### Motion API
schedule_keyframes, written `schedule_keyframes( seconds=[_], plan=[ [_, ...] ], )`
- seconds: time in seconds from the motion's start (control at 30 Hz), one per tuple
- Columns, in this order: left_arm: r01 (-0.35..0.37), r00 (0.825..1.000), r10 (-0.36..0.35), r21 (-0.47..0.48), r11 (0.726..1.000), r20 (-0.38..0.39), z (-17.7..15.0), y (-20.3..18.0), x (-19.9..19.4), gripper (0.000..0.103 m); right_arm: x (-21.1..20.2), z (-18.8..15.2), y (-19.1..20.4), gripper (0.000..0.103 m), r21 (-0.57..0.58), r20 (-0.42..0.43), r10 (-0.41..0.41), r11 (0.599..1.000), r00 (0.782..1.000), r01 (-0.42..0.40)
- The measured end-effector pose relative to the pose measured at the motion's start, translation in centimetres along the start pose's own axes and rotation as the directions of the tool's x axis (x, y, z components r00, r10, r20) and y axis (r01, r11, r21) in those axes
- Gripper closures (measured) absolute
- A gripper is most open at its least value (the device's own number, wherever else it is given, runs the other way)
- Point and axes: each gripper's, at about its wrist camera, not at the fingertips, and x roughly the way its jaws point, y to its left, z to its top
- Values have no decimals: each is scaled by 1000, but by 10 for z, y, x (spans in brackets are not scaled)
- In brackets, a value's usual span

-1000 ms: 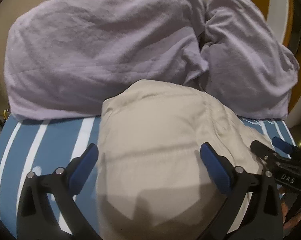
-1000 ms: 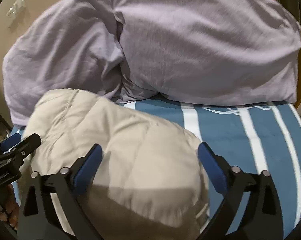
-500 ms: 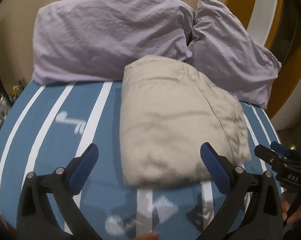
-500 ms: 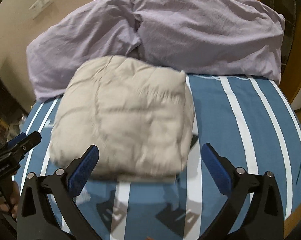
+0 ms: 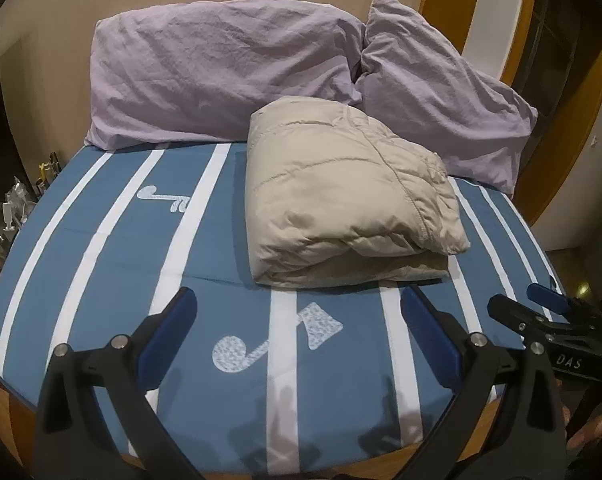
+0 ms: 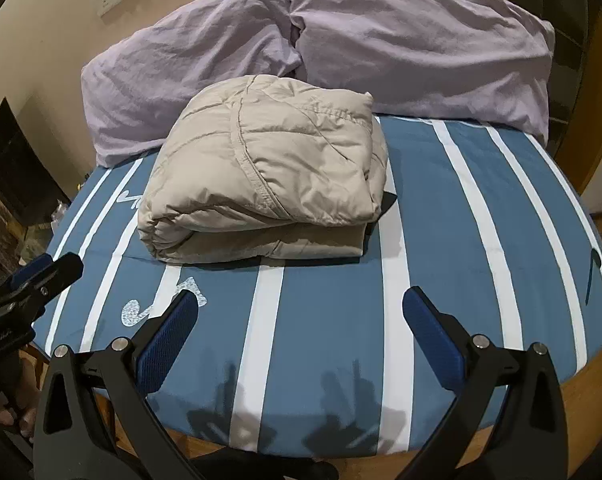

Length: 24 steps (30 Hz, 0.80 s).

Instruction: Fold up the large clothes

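Warm, fairly dim indoor light, apparently from above and behind the cameras. Soft gripper shadows thrown forward on the striped bed sheet (image 5: 101,248) near its front edge, and a darker one under the folded beige jacket (image 6: 269,160). Sharp in the centre, no motion blur. Heavy fisheye bending and black vignette at corners. No glare

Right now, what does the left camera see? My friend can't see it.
A puffy beige jacket, folded into a bundle, lies on a blue striped bed before two purple pillows. The left gripper hangs open nearby, holding nothing.
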Motion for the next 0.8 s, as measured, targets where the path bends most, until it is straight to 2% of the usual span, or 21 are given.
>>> schedule_keyframes(
  seconds=[0.33, 0.8],
  plan=[
    [36, 999, -36, -1, 999, -13, -8, -6, -1, 2, 0, -8, 6, 1, -19, -7, 8, 1000, 1000, -8],
    [38, 999, -38, -8, 999, -28, -12, -7, 5, 2, 3, -8, 6, 1, -18, -12, 6, 1000, 1000, -7]
  ],
)
